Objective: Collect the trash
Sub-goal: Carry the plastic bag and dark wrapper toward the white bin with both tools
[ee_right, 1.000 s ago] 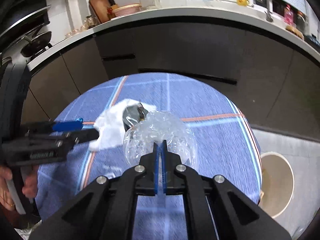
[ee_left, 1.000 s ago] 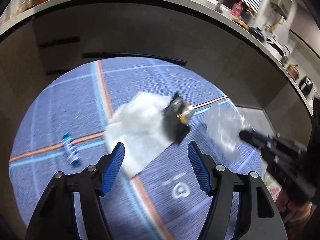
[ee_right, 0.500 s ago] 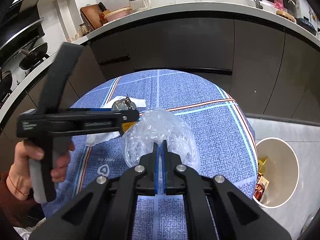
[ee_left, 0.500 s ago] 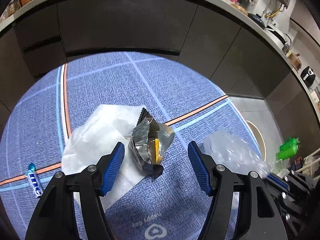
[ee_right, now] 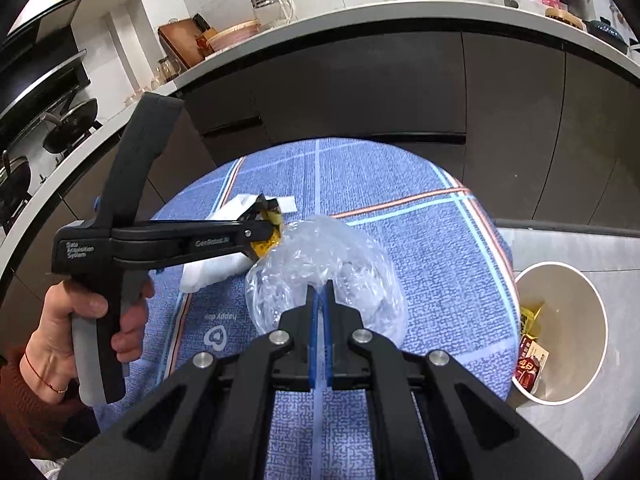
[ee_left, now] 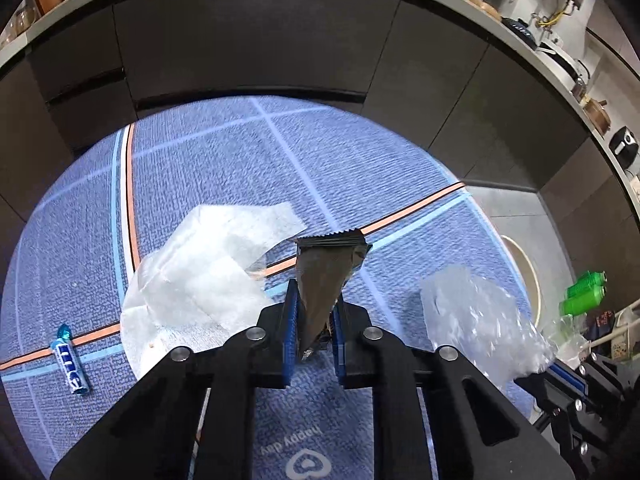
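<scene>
Two grippers work over a round table under a blue woven cloth [ee_left: 224, 168] crossed by pale blue, white and orange stripes, with a small heart logo and "happy day" printed near the person's side. Curved dark cabinet fronts [ee_left: 256, 52] ring the far side of the table, topped by a pale counter [ee_right: 400, 0] crowded with jars, a basket, a yellow mug and a glass kettle; pans sit on a stove at the far left of the right wrist view. The left gripper [ee_left: 314, 314] has just been closing, and its blue pads now pinch the lower point of a dark foil snack wrapper [ee_left: 326, 276], whose serrated top edge stands up ahead of the fingers. Just left of that gripper lies a crumpled white paper napkin [ee_left: 204, 276], and further left a small blue-and-white candy wrapper [ee_left: 71, 364]. The right gripper [ee_right: 319, 300] is clamped tight on a crumpled clear plastic bag [ee_right: 324, 264] that bulges ahead of its tips (its jaws show only a sliver of gap). Down to its right, on grey floor tiles, stands a cream waste bin [ee_right: 592, 320] already holding wrappers. A hand [ee_right: 80, 320] grips the left tool's handle.
</scene>
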